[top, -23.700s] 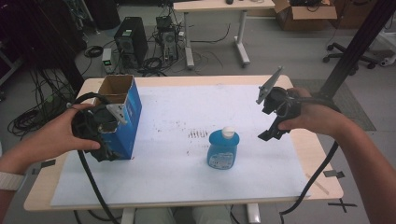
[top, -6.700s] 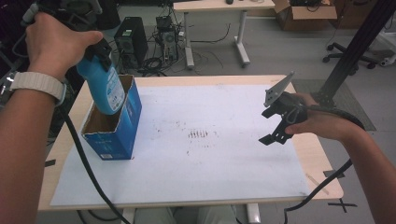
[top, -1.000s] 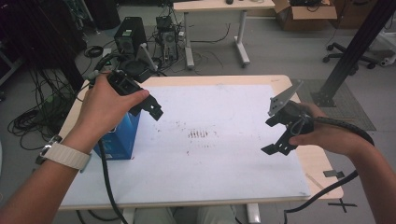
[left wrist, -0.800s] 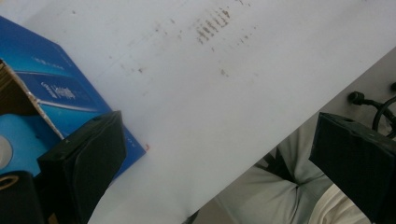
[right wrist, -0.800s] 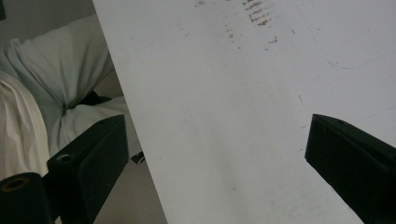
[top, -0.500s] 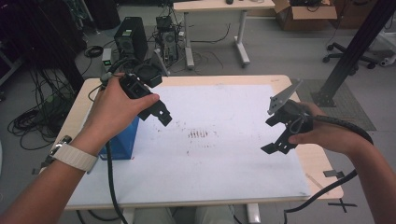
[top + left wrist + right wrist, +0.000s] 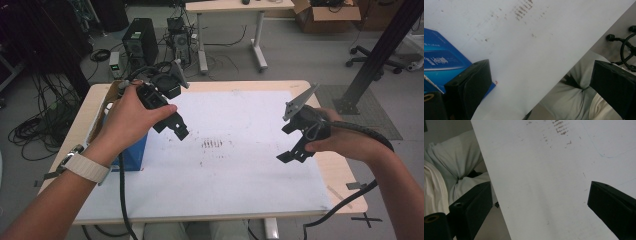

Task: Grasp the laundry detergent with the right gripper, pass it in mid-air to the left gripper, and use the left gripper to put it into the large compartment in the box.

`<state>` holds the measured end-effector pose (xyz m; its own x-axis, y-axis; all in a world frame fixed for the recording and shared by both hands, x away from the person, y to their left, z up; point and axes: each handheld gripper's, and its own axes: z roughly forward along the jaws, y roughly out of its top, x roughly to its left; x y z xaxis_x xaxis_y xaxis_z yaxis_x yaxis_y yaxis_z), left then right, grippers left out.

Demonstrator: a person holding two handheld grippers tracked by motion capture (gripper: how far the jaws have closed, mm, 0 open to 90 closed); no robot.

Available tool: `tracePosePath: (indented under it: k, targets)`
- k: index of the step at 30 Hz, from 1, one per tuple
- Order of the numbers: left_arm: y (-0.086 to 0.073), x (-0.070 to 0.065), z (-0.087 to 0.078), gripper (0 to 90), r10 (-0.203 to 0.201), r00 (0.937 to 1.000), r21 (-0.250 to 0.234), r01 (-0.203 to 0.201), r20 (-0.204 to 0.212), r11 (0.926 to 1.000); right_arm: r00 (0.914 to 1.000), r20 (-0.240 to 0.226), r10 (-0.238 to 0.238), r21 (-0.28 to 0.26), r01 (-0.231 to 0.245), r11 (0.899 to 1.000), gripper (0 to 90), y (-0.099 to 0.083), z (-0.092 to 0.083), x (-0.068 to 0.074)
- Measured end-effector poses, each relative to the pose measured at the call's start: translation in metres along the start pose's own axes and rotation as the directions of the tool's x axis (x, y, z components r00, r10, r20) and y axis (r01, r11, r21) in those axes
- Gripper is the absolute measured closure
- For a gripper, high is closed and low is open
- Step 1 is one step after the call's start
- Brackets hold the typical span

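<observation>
A blue carton (image 7: 131, 154) stands at the left edge of the white sheet (image 7: 235, 170), largely hidden behind the person's left hand. My left gripper (image 7: 172, 127) hovers just right of the carton, above the sheet. It is open, with nothing between its jaws. In the left gripper view the gripper (image 7: 541, 75) has wide-apart jaws, and the carton (image 7: 441, 57) lies at the left. My right gripper (image 7: 286, 142) is held above the sheet's right side, open and empty. The right gripper view shows that gripper (image 7: 539, 195) over bare white sheet (image 7: 554, 170).
Brown smudges (image 7: 214, 144) mark the sheet's middle. The wooden table (image 7: 345, 185) ends close to the sheet on every side. Behind it on the floor are computer towers (image 7: 140, 42), cables and a second desk (image 7: 235, 7). A black post (image 7: 380, 50) rises at the right.
The blue bottle that stood on the sheet was lifted over the carton by my left gripper. That gripper, now empty, has drifted right from the carton. The right gripper has hardly moved.
</observation>
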<state>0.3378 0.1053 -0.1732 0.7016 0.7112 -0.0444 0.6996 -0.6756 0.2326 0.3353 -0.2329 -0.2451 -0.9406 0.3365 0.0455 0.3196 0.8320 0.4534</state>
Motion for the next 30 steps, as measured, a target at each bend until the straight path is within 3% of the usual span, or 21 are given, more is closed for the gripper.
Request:
tracePosePath:
  k: [12,30]
  targets:
    - [0.0032,-0.0013,0.0081,4.2,0.022,0.9995,0.01,-0.022,0.022,0.9997,1.0,-0.005,-0.005,0.0,0.005,1.0,5.9,0.0016,0.0012,-0.0008]
    - [0.005,-0.0001,0.0101,4.3,0.031,0.9993,0.016,-0.031,0.022,0.9994,0.9999,-0.013,-0.003,0.005,0.003,1.0,6.0,0.0025,0.0043,-0.0033]
